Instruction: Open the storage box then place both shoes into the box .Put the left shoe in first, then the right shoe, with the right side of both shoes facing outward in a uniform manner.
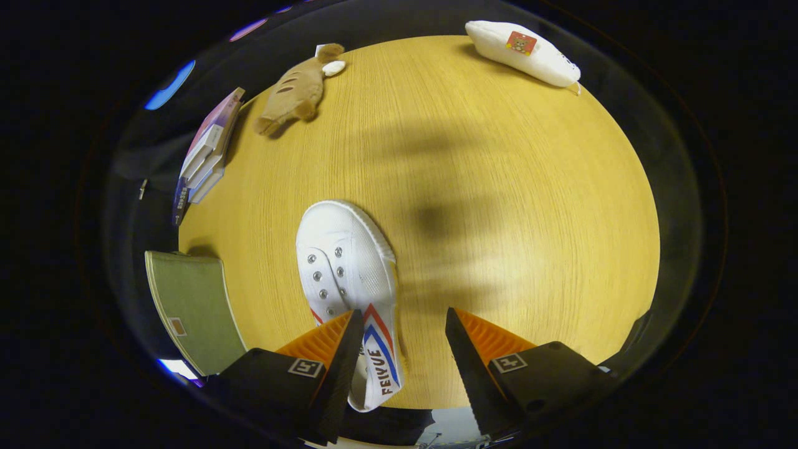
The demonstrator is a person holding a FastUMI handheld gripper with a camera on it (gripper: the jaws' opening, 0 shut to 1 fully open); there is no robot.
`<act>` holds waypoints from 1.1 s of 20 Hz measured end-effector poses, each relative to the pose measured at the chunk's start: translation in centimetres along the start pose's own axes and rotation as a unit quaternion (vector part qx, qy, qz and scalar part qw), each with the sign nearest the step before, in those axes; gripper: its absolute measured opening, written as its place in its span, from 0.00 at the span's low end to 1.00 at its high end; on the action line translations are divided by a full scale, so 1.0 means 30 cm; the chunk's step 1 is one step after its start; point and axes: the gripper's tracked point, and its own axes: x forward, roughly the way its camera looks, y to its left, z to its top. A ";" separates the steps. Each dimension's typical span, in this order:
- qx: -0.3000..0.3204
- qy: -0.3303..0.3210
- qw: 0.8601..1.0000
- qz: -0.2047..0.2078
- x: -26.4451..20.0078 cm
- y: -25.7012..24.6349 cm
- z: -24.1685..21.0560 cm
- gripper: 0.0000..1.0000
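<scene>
— What was seen at lower left?
— A green box (193, 305), likely the storage box, was set beside the white shoe (346, 268).
— And the gripper (404, 324)?
— Its fingers were spread; the shoe's heel lay against the left one, unpinched, probably being lined up for a grasp.

white shoe (345, 262) with red-blue stripes, yellow wood-grain table (499, 187), green box (193, 305)

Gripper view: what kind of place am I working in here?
Likely a staged tabletop in a recording booth: a round wooden table with household props, a white shoe, a plush toy and stacked books. The open gripper has one finger over the shoe.
</scene>
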 end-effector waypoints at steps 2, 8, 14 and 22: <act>-0.007 0.005 1.000 0.004 0.006 0.002 0.006 0.82; -0.011 0.013 0.999 0.029 0.000 0.028 -0.006 0.81; -0.018 0.027 0.999 0.041 0.037 0.068 -0.035 0.81; -0.046 0.046 0.996 0.057 0.060 0.068 -0.030 0.46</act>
